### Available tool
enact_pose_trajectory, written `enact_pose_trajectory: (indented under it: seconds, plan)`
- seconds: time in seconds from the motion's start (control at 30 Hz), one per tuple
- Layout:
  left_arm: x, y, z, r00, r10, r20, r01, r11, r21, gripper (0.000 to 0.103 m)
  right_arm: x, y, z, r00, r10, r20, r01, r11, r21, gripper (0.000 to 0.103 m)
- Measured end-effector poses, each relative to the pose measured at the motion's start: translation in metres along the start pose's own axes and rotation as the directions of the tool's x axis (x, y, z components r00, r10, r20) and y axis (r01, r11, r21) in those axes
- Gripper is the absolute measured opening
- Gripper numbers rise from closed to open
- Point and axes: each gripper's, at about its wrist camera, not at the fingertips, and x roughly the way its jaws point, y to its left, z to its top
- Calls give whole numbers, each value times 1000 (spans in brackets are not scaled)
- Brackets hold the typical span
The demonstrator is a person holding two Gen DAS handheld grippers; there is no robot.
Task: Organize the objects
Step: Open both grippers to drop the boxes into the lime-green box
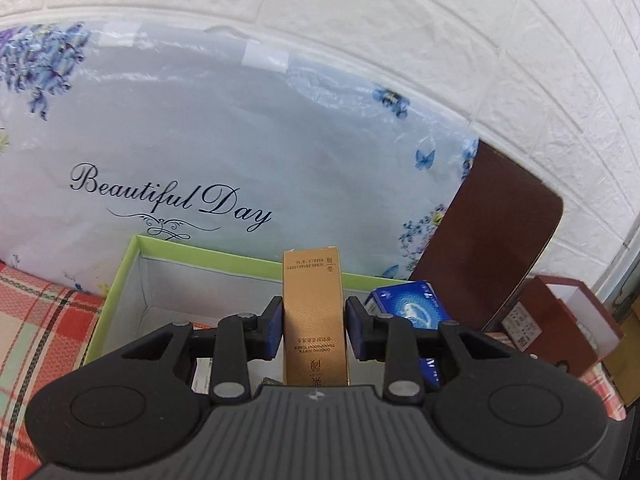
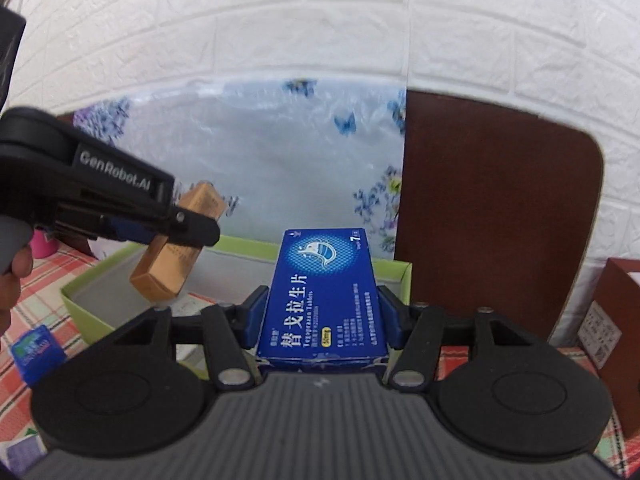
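On the checked tablecloth [image 2: 48, 280] a small blue packet [image 2: 36, 354] lies at far left, just outside the green-rimmed open box [image 1: 120, 276]. The left gripper [image 1: 314, 322] is clamped on a slim gold carton [image 1: 314, 320], held above the box interior. To its right, the right gripper [image 2: 322, 316] grasps a blue tablet box [image 2: 324, 300] over the box's near right corner. Behind stand a floral packaged cushion [image 1: 224, 132] and a brown board [image 2: 492, 216]; a dark red box [image 2: 616, 312] sits at far right.

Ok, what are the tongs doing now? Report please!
Left tongs shut on gold box. Right tongs shut on blue box. Both over green tray. Nothing in the way.
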Motion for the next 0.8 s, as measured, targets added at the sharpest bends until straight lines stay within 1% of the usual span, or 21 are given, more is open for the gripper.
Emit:
enact_pose_trajectory:
  seconds: [0.03, 0.07, 0.1, 0.13, 0.17, 0.27, 0.37, 0.43, 0.53, 0.63, 0.7, 0.8]
  plan:
    - [4, 0, -1, 1000, 2, -1, -2, 1000, 11, 37, 8, 1, -1, 1000, 1, -19, -1, 1000, -5, 56]
    - [10, 1, -2, 1000, -1, -13, 2, 1000, 26, 57, 14, 2, -3, 999, 4, -34, -5, 1000, -15, 56]
    - [14, 3, -4, 999, 3, -33, -2, 999, 35, 77, 21, 5, -6, 998, 19, -56, -21, 999, -36, 62]
    - [15, 6, -6, 999, 15, -35, -14, 999, 32, 77, 27, 7, -10, 997, 28, -78, -33, 998, -59, 69]
    - [14, 10, -8, 999, 28, -26, -27, 999, 25, 77, 28, 10, -14, 997, 19, -75, -25, 997, -76, 80]
    - [4, 19, -15, 999, 32, -23, -32, 999, 10, 77, 15, 10, -17, 1000, -7, 0, 7, 993, -116, 87]
    - [-18, 23, -18, 999, 41, 2, -41, 999, -8, 77, -11, 6, -14, 995, -40, 86, 49, 994, -103, 100]
    - [-36, 21, -21, 999, 39, 23, -39, 999, -13, 78, -33, 4, -11, 989, -50, 138, 61, 995, -77, 103]
    - [-69, 11, -34, 998, 26, 52, -26, 1000, 12, 81, -73, 3, -14, 982, -25, 188, 35, 998, -50, 103]
    - [-105, 0, -57, 998, 26, 61, -30, 998, 57, 82, -115, 8, -24, 977, -15, 214, 24, 999, -42, 103]
    - [-125, -5, -76, 998, 41, 57, -45, 996, 80, 82, -141, 11, -35, 975, -18, 223, 25, 999, -29, 103]
    - [-148, -8, -106, 998, 44, 48, -49, 994, 97, 82, -170, 17, -56, 976, -16, 215, 14, 1000, 14, 103]
